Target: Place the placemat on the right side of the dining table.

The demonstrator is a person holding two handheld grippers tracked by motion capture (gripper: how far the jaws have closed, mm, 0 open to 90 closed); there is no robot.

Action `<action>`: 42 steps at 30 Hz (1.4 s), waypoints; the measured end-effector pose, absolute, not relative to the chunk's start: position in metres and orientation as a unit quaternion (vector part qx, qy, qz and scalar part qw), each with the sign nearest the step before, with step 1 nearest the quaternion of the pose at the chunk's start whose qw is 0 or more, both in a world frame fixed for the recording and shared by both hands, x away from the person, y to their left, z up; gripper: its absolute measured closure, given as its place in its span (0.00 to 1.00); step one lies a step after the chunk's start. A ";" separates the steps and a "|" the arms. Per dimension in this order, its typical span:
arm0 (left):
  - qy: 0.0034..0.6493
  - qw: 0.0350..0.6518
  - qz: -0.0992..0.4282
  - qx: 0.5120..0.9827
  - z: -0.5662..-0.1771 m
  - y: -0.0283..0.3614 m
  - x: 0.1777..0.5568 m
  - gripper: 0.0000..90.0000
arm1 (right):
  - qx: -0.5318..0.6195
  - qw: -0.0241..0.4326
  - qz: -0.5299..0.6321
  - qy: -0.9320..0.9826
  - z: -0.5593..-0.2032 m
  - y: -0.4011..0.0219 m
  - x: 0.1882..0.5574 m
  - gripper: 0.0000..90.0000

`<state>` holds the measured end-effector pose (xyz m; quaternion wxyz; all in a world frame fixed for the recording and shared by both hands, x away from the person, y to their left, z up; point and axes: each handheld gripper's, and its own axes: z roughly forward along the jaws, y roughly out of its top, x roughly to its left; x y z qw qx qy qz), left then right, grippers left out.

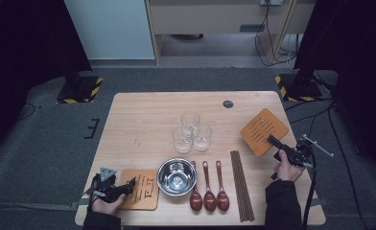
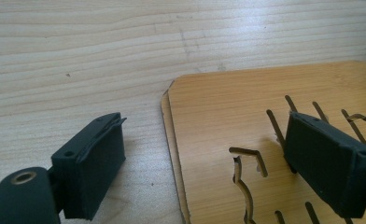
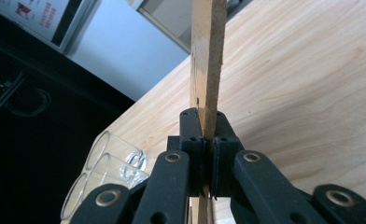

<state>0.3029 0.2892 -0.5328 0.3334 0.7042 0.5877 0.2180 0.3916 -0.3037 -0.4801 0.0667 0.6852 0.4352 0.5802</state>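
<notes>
The right hand-held gripper [image 1: 274, 142] was clamped on the edge of a slotted wooden trivet [image 1: 264, 131], which it held above the right side of the desk [image 1: 143, 115]; in the right gripper view the board [image 3: 208, 60] stood edge-on between the pressed jaws, so its slots were hidden and its top ran out of the frame. The left hand-held gripper [image 1: 130, 184] rested at the near left corner with its jaws apart, straddling the edge of a second trivet [image 1: 140, 190] that lay flat on the desk; one pad [image 2: 330, 163] sat over the slotted face [image 2: 246, 112], the other [image 2: 95, 165] over bare wood, neither visibly pressing. A thin lower layer peeked from beneath that board's left edge, too little exposed to identify. Between the hands stood a steel bowl [image 1: 177, 177], three spoons [image 1: 209, 189], chopsticks [image 1: 241, 184] and three glasses [image 1: 192, 132], the glasses partly cut off in the right gripper view.
</notes>
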 end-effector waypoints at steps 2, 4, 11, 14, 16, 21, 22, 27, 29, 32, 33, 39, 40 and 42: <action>0.588 0.333 0.218 0.704 -0.533 0.289 0.303 0.13 | 0.686 0.066 0.579 0.435 -0.483 -0.304 0.391 0.97; 0.588 0.334 0.218 0.704 -0.533 0.289 0.303 0.13 | 0.690 0.064 0.576 0.434 -0.486 -0.305 0.391 0.97; 0.588 0.334 0.218 0.704 -0.533 0.289 0.303 0.13 | 0.698 0.064 0.567 0.432 -0.494 -0.307 0.390 0.97; 0.587 0.334 0.218 0.704 -0.533 0.289 0.303 0.13 | 0.701 0.063 0.565 0.431 -0.496 -0.307 0.390 0.97; 0.587 0.334 0.218 0.704 -0.533 0.289 0.303 0.13 | 0.703 0.064 0.562 0.430 -0.498 -0.308 0.390 0.97; 0.587 0.334 0.218 0.704 -0.533 0.289 0.303 0.13 | 0.708 0.064 0.557 0.429 -0.501 -0.308 0.389 0.97; 0.587 0.334 0.218 0.704 -0.533 0.289 0.303 0.13 | 0.709 0.064 0.556 0.429 -0.502 -0.308 0.389 0.97; 0.587 0.334 0.218 0.704 -0.533 0.289 0.303 0.13 | 0.714 0.066 0.550 0.427 -0.506 -0.310 0.389 0.97; 0.587 0.334 0.218 0.704 -0.533 0.289 0.303 0.13 | 0.714 0.066 0.551 0.427 -0.506 -0.310 0.389 0.97; 0.587 0.334 0.218 0.704 -0.533 0.289 0.303 0.13 | 0.714 0.068 0.550 0.428 -0.506 -0.310 0.388 0.96; 0.587 0.334 0.218 0.704 -0.533 0.289 0.303 0.13 | 0.714 0.069 0.550 0.429 -0.506 -0.310 0.388 0.96; 0.587 0.334 0.218 0.704 -0.533 0.289 0.303 0.13 | 0.714 0.080 0.543 0.435 -0.507 -0.310 0.388 0.94; 0.587 0.334 0.218 0.704 -0.533 0.289 0.303 0.13 | 0.715 0.085 0.540 0.436 -0.507 -0.310 0.388 0.92; 0.587 0.334 0.218 0.704 -0.533 0.289 0.303 0.13 | 0.716 0.088 0.536 0.439 -0.508 -0.310 0.388 0.92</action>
